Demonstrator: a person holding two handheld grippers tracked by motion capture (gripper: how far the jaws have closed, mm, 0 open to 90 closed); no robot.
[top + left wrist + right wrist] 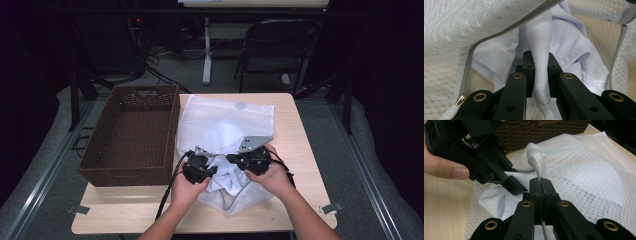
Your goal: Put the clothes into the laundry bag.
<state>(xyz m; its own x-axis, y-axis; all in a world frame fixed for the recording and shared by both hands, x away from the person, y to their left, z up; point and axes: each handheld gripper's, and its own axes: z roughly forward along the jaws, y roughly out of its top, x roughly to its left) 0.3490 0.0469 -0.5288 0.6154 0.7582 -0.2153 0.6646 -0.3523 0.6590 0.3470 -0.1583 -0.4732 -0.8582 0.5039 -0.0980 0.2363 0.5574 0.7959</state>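
Observation:
A white mesh laundry bag (227, 117) lies on the table with its zippered mouth toward the person. A white garment (574, 47) sits partly inside that mouth, under the zipper (511, 27). My left gripper (540, 54) is shut on a bunched fold of the garment (541, 80), just inside the opening. My right gripper (540, 181) is shut on the bag's zipper edge (536, 165) and holds it up. In the high view the left gripper (200, 169) and the right gripper (250, 159) sit close together at the bag's near end.
A brown woven basket (132, 135) stands open at the table's left, beside the bag. The wooden table (295, 125) ends near the bag's right side. A folding chair (277, 45) and a desk leg (206, 50) stand beyond the far edge.

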